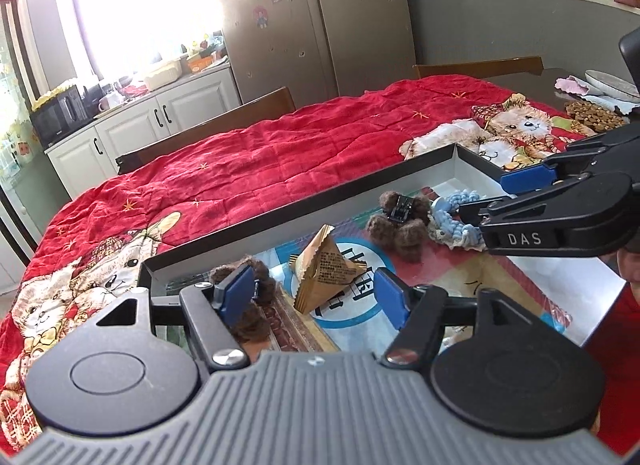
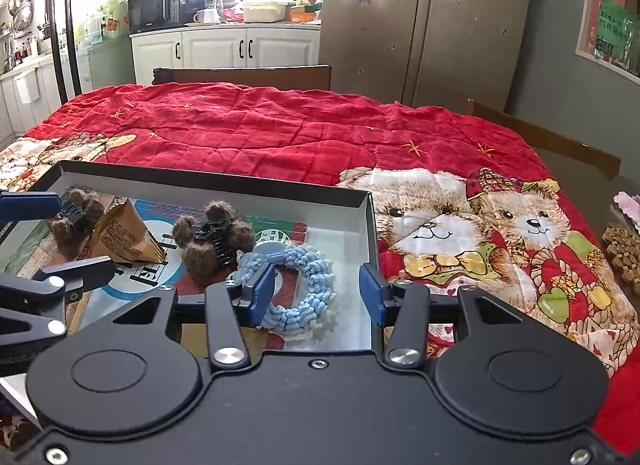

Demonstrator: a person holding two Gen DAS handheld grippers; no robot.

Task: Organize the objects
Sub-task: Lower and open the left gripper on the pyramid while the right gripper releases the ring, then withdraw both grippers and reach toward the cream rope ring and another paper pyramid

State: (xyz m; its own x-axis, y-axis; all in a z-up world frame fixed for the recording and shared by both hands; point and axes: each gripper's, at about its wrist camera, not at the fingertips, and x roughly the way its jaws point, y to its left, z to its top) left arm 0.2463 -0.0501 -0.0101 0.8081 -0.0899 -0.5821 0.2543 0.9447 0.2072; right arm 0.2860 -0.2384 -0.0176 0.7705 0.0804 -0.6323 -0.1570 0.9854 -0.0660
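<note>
A shallow black-rimmed tray (image 1: 300,211) (image 2: 200,179) with a shiny bottom lies on the red quilt. It holds two brown fuzzy hair clips (image 1: 400,225) (image 2: 216,241), one of them at the left end (image 1: 266,285) (image 2: 76,221). A brown triangular paper packet (image 1: 324,273) (image 2: 128,237) and a blue braided ring (image 1: 452,225) (image 2: 296,257) also lie in it. My left gripper (image 1: 316,299) (image 2: 60,235) is open, its pads either side of the packet without touching it. My right gripper (image 2: 316,297) (image 1: 508,195) is open over the blue ring, with no pad pressing on it.
The red quilt (image 2: 260,125) with bear prints covers the table. Wooden chair backs (image 2: 244,75) stand at its far edge, a fridge (image 2: 428,25) behind them. A brown beaded mat (image 2: 624,253) and plates (image 1: 608,85) sit at the right end.
</note>
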